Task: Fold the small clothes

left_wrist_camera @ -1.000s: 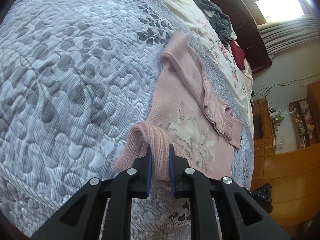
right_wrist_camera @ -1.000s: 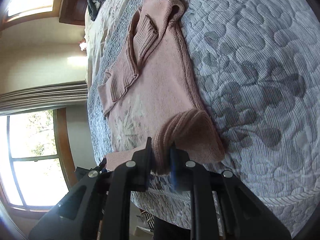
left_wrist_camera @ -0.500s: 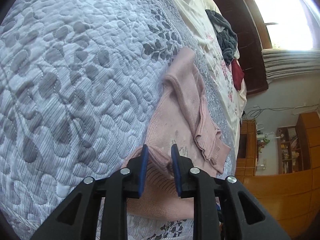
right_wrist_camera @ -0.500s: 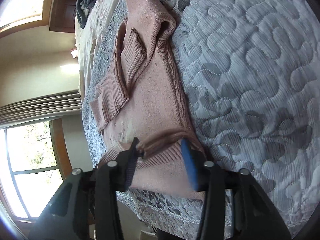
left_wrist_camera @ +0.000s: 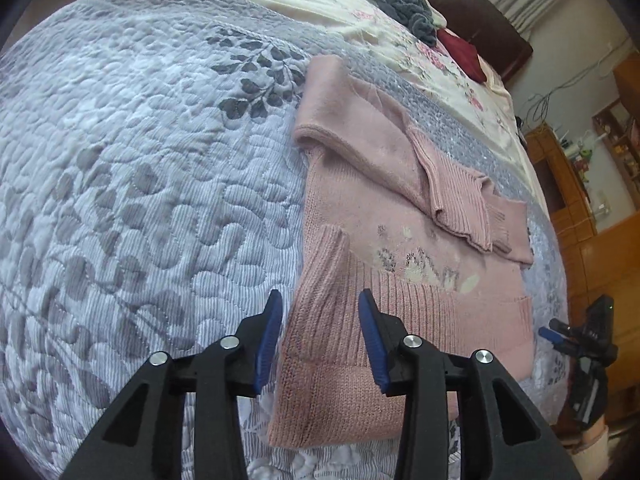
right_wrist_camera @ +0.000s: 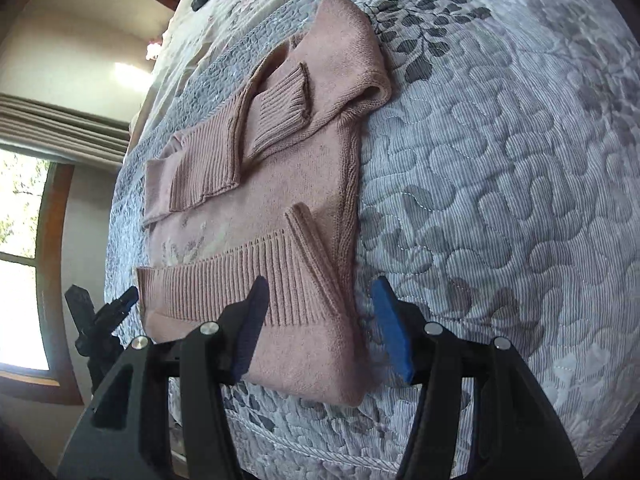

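So I'm partway through folding this little pink sweater [left_wrist_camera: 380, 216] on the quilted bedspread [left_wrist_camera: 140, 160], going left to right here. At 9 o'clock in my left wrist view it's just bare grey leaf-print quilt, nothing to deal with. My left gripper [left_wrist_camera: 319, 312] sits at 6 o'clock with its blue pads spread wide apart, holding nothing, hovering right over the ribbed hem corner [left_wrist_camera: 324, 280] that's flipped up onto the body. Toward the middle, the sleeves [left_wrist_camera: 452, 184] are already crossed in over the chest, with the collar end up around 12 o'clock. Over at 3 o'clock you can see my other tool poking in past the sweater's far edge. In the right wrist view, my right gripper [right_wrist_camera: 320, 308] is also gaping open and empty at 6 o'clock, straddling the other hem corner [right_wrist_camera: 308, 248], which has the same little diagonal flap. Dark clothes [left_wrist_camera: 400, 4] are piled way up at 1 o'clock, well apart from all this. My read: the bottom-hem fold looks barely started, just the corners turned. Next I'd probably re-grab both hem corners and carry them up toward the collar evenly, so the knit doesn't bunch or skew.
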`<state>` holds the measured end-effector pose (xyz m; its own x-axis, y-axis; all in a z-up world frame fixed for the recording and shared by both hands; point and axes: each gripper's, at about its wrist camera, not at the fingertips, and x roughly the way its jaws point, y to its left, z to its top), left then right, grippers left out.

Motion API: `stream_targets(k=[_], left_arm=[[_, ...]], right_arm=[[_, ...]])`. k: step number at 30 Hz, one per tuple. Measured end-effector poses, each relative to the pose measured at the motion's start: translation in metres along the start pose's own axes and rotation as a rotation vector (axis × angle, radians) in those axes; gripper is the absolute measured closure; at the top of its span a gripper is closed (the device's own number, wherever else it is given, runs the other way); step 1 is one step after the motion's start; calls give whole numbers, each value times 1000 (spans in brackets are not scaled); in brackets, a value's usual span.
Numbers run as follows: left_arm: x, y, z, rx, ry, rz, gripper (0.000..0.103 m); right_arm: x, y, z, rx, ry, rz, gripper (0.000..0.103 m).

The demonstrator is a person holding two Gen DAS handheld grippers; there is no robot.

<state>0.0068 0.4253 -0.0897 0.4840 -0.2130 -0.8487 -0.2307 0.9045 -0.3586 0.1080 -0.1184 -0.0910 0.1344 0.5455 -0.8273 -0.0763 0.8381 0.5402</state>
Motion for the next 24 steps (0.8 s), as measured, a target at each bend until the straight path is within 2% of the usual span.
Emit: stream_targets(k=[5,7,8,10,11,12,13,14,16,24], left_arm=[[17,-13,4,98,4,89,64],[20,-19,5,135,1,106,72],[21,-21,5,147,1,110,80],[22,-26,5,170,-7,127,83],[23,-27,4,180,-4,139,84],[25,-29,4,192,-2,147,85],[25,-30,3,204,-2,155,86],[24,-31,2,214,-3,163,88],[17,-33,-1,217,-26,156,92],[-43,-42,-38,184,-178,35,94]], right_arm=[[23,30,7,-167,14,-118,48],[35,43,10,-238,19,-170,48],[41,48,12,-272,22,-195,48],[55,55,14,-332,34,-258,50],[62,59,15,-352,46,-282,52],[69,60,15,-366,60,-307,63],[73,59,15,-377,68,-332,78],[75,59,14,-383,69,-337,85],[67,59,11,-369,40,-320,92],[10,67,-28,-384,-61,-186,94]])
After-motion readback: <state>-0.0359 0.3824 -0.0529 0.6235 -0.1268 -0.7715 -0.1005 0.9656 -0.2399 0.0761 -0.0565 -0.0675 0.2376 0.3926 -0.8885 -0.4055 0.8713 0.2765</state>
